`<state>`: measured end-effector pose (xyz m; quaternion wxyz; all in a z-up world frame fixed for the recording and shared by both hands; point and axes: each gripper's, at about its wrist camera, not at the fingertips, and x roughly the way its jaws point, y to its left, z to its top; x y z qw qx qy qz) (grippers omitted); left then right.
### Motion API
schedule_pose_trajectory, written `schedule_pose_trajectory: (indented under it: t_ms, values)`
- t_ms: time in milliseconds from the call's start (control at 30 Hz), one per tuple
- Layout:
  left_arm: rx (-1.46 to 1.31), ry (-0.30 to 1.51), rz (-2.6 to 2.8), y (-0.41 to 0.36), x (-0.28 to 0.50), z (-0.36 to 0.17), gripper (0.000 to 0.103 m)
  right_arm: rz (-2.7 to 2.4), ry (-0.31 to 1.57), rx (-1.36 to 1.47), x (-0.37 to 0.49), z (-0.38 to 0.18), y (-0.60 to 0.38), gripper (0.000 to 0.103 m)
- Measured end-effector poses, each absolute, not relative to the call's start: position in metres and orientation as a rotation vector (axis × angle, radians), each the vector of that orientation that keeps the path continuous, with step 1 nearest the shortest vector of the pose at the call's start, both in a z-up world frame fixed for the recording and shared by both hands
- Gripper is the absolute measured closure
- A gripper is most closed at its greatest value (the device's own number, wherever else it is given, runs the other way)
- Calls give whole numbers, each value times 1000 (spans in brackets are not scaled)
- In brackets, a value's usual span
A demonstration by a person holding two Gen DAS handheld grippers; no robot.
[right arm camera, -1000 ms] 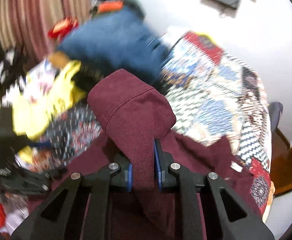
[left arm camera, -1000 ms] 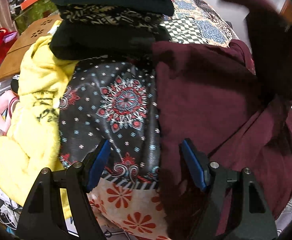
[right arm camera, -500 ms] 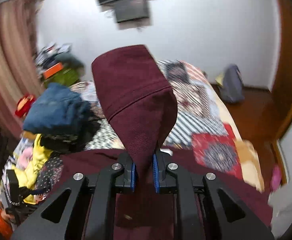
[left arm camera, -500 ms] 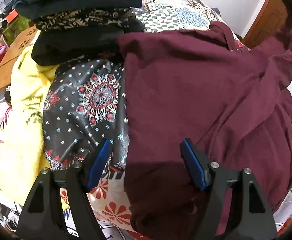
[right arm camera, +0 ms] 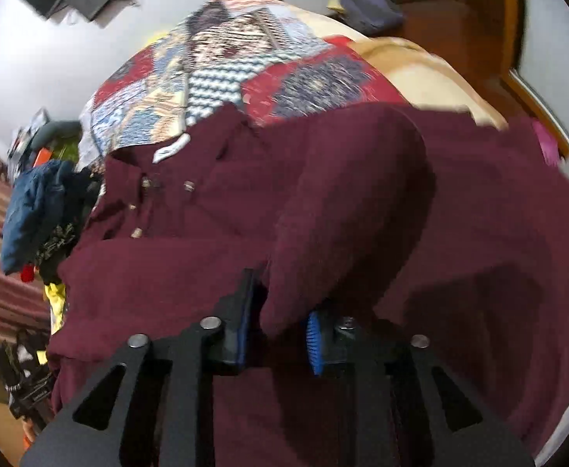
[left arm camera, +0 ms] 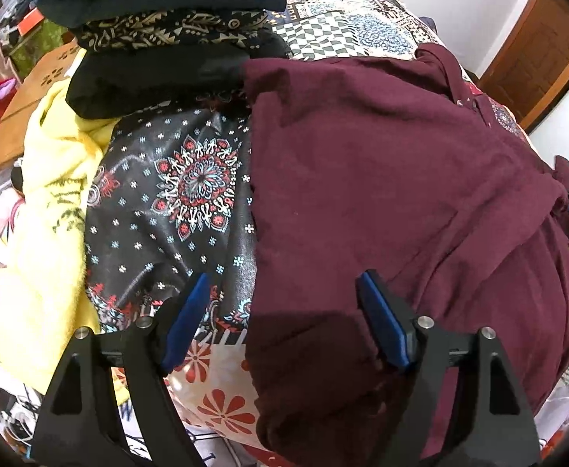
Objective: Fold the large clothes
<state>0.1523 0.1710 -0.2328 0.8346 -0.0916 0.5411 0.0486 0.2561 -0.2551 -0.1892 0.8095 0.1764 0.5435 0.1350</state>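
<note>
A large maroon shirt (left arm camera: 381, 179) lies spread on the bed, its collar and buttons toward the far end (right arm camera: 160, 190). My left gripper (left arm camera: 280, 319) is open and empty, hovering over the shirt's left edge. My right gripper (right arm camera: 278, 323) has its jaws parted with the maroon sleeve (right arm camera: 346, 210) lying loosely between them, draped forward over the shirt body.
A stack of folded dark clothes (left arm camera: 175, 27) sits at the far left, beside a yellow garment (left arm camera: 39, 210) and a black patterned cloth (left arm camera: 175, 194). The patchwork bedspread (right arm camera: 222, 66) extends behind. A wooden door (left arm camera: 537, 58) stands to the right.
My right gripper carried the sleeve down onto the shirt body and its jaws have parted. The shirt now lies flatter. The left gripper stayed open in place.
</note>
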Motion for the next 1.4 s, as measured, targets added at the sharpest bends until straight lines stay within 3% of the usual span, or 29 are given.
schedule_pose_trajectory:
  t_ms: [100,400,700,733,800,900,1233,1400]
  values:
    - [-162,1130,103,172,156,-224,24,203,1148,348,250,-181,-272,55]
    - [-123,1025,73,170,199,-186,24,119,1089,290,251,-157,-294,42]
    - [-59,1092,6,138,257,-208,24,82,1174,486,284,-179,-315,42]
    - [-62,1105,5,135,260,-213,24,86,1179,489,286,-180,-315,43]
    - [-81,1135,1,132,260,-226,24,103,1198,484,295,-186,-311,72]
    - [-86,1132,5,129,252,-232,24,159,1192,476,303,-179,-302,81]
    - [-63,1125,-10,123,239,-216,24,339,883,274,326,-72,-254,85]
    - [-57,1132,-63,104,236,-217,24,313,872,237,323,-89,-265,82]
